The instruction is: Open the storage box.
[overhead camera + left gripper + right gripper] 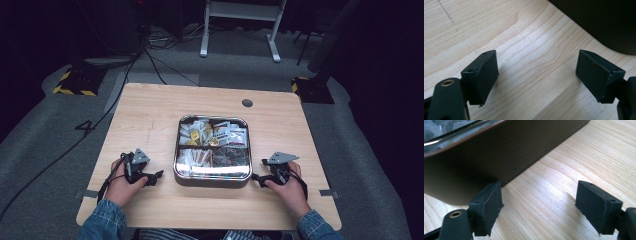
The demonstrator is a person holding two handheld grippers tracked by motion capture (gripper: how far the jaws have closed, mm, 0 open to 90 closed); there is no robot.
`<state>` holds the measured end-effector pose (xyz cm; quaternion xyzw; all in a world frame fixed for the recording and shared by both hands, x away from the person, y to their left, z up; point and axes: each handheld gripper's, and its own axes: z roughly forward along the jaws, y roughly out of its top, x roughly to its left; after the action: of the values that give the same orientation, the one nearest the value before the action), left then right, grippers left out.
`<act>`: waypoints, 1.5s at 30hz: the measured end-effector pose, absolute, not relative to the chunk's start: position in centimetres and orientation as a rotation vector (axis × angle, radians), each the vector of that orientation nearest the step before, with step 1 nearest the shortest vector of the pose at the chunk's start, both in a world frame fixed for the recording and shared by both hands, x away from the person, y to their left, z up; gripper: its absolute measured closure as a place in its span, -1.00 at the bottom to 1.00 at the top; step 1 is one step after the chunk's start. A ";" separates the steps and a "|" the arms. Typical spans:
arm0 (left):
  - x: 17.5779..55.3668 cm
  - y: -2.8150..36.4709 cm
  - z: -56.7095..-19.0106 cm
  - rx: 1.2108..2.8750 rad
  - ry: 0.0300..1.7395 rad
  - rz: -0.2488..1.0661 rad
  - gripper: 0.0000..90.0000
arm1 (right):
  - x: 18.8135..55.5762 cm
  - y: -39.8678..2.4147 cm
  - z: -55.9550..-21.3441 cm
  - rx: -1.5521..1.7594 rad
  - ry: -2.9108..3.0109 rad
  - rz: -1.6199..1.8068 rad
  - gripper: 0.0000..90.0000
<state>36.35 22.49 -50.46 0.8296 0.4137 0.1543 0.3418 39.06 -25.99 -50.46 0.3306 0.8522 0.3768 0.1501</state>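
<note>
Both tongs stand wide apart and empty, the left tongs (pixel 156 176) and right tongs (pixel 257 177) resting on the pale wood-grain counter (pixel 150 115). Between them, toward the near edge, sits a square shiny metal tray with rounded corners (pixel 212 176), divided into compartments packed with small packets. Bare counter stretches left, right and far.
</note>
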 end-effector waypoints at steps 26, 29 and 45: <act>36.1 23.1 -50.5 2.163 1.065 0.402 -0.59 | 39.9 -27.2 -48.4 1.091 2.382 1.162 -0.39; 36.0 23.4 -50.5 2.170 1.049 0.388 -0.59 | 39.8 -27.2 -47.4 1.071 2.369 1.179 -0.38; 34.7 24.2 -49.4 2.139 1.106 0.387 -0.58 | 42.5 -21.8 -41.8 0.853 2.467 1.277 -0.41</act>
<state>34.72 24.23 -49.44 0.8234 0.4259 0.1490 0.3440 42.45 -21.78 -41.80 0.2913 0.8431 0.4364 0.1174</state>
